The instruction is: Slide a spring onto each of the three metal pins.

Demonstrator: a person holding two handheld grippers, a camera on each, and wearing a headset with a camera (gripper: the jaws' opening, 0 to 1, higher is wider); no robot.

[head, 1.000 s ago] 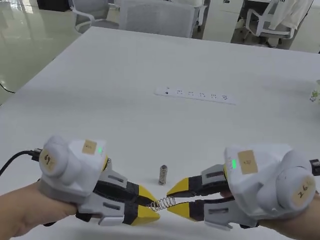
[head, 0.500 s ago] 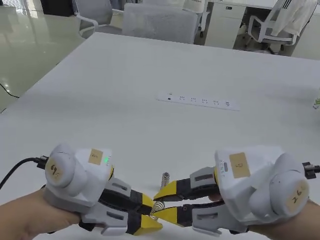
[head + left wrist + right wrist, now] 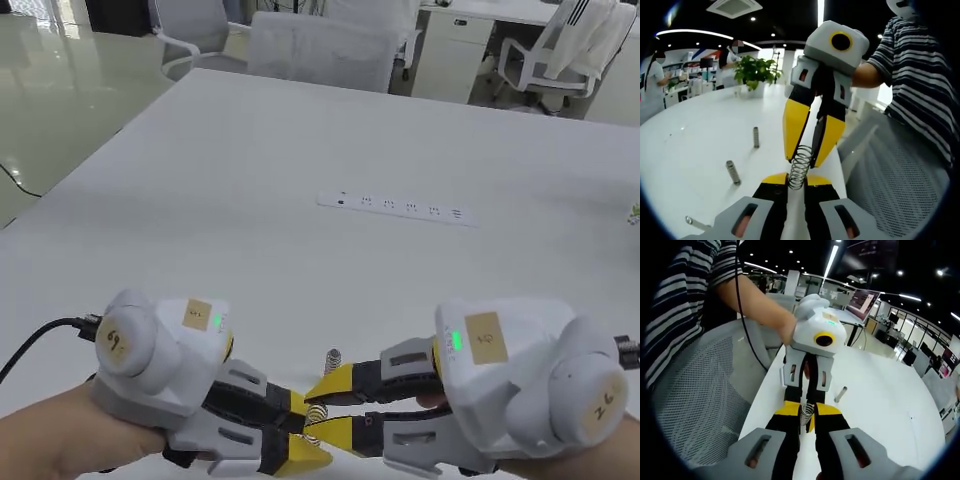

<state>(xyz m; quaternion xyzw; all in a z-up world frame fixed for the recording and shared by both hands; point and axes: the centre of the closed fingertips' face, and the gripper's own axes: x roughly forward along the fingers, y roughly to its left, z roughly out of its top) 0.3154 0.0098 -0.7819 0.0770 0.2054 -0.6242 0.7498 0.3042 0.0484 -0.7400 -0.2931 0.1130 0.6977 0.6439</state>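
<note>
Left claw (image 3: 790, 180) is pinching the spring (image 3: 800, 167) by one end. Right claw (image 3: 804, 161), narrowly parted, is straddling the other end, grip unclear. Should be closing gently, keeping coils uncrushed for the pin (image 3: 332, 357) just beyond.

White table (image 3: 250, 160), white power strip (image 3: 398, 208) lying mid-table, upright metal pin (image 3: 733, 172), second pin (image 3: 756, 137) standing beyond it
</note>
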